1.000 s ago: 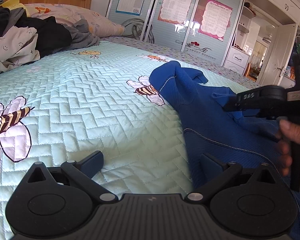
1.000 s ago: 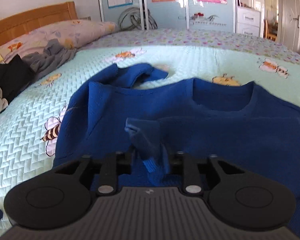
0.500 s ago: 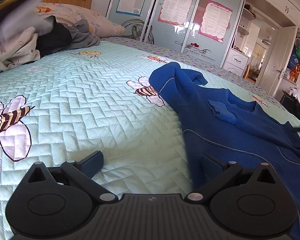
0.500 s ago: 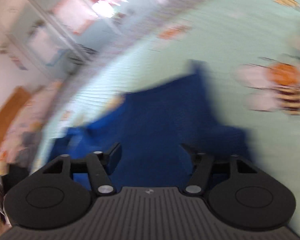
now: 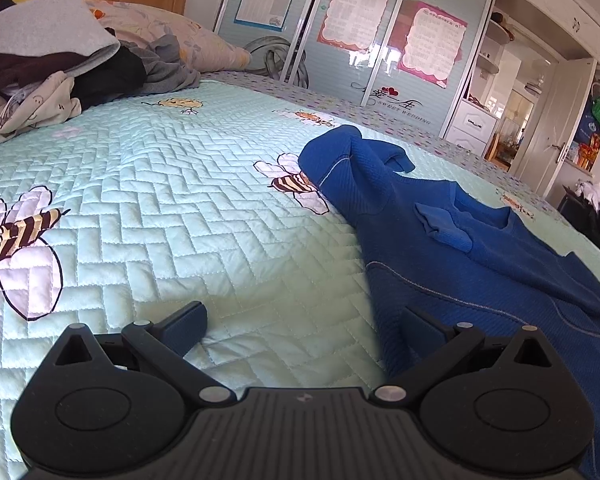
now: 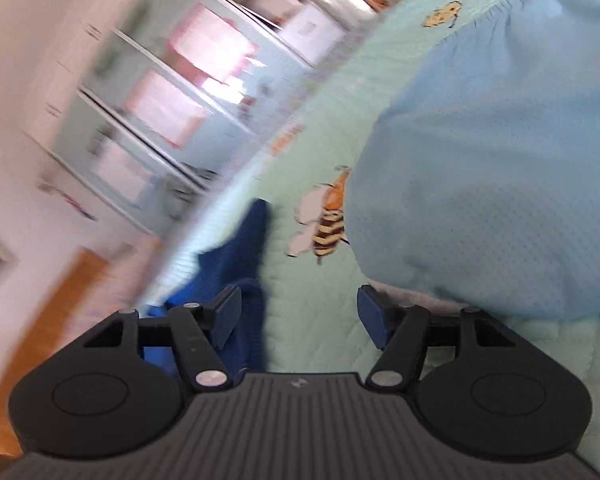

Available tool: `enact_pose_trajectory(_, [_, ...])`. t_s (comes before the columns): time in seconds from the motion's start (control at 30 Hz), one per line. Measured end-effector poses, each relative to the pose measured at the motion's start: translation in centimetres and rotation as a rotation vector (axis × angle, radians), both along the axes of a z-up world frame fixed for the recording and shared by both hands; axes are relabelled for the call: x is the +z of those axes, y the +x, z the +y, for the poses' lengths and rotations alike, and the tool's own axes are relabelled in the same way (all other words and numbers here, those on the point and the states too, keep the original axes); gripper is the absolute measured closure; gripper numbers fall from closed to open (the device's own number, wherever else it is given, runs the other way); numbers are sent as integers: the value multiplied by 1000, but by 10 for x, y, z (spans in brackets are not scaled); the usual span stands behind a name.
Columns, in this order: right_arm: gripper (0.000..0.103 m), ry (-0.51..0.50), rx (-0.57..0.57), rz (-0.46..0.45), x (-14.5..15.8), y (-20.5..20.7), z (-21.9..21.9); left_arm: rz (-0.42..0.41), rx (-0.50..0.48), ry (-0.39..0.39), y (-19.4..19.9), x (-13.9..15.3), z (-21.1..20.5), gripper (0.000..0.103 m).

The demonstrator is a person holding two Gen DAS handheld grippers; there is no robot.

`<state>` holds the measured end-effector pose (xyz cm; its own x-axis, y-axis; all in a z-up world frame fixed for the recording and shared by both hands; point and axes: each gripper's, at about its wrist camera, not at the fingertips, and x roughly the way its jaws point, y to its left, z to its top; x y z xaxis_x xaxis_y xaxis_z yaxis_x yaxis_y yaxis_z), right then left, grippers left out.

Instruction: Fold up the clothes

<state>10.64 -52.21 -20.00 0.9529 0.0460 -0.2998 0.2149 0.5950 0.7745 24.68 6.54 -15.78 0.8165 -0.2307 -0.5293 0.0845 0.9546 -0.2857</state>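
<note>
blur: wardrobe (image 6: 172, 92), right view | cut off: blue sweater (image 5: 480, 276), lower right | posters' (image 5: 356, 14) print perhaps illegible

Sweater (image 5: 440, 248) on bed (image 5: 180, 200), right – clothes pile (image 5: 52, 80) far left, before pillow (image 5: 180, 40).

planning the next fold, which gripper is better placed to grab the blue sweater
Left, probably. The left gripper sits open at the sweater, one finger over its edge. The right gripper, jaws opening and empty, is tilted and faces mostly quilt.
</note>
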Motion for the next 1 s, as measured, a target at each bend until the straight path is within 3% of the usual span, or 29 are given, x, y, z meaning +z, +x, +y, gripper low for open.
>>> enact_pose_trajectory(0.13, [37,22,-5,-46,-1,-2,-1,13,40,-115,6,7,13,1])
enact_pose_trajectory(0.27, [36,27,-1,-64,0,-5,-3,51,118,-350,42,21,37,1])
enact_pose_trajectory(0.3, [36,34,-2,-71,0,-6,-4,44,114,-352,55,28,37,1])
enact_pose_trajectory(0.37, [36,45,-3,-82,-1,-6,-5,-2,77,-267,80,46,27,1])
enact_pose_trajectory(0.43, [36,56,-4,-93,-1,-6,-7,11,13,-201,114,58,15,1])
enact_pose_trajectory(0.53, [36,67,-4,-107,-2,-5,-8,122,-59,-175,170,58,4,1])
enact_pose_trajectory(0.6, [36,75,-4,-115,-2,-5,-10,148,-29,-144,198,56,2,1])
enact_pose_trajectory(0.67, [36,81,-4,-121,-2,-5,-11,182,-8,-179,223,49,9,1])
enact_pose_trajectory(0.73, [36,85,-3,-128,-1,-4,-12,271,-27,-295,249,33,16,1])
enact_pose_trajectory(0.8, [36,89,-3,-135,-1,-4,-13,347,-35,-357,266,16,18,1])
enact_pose_trajectory(0.83, [36,93,-3,-137,-1,-4,-13,331,-36,-370,271,14,18,1])
enact_pose_trajectory(1.0, [34,95,-1,-145,0,-4,-14,328,-7,-585,300,1,33,1])
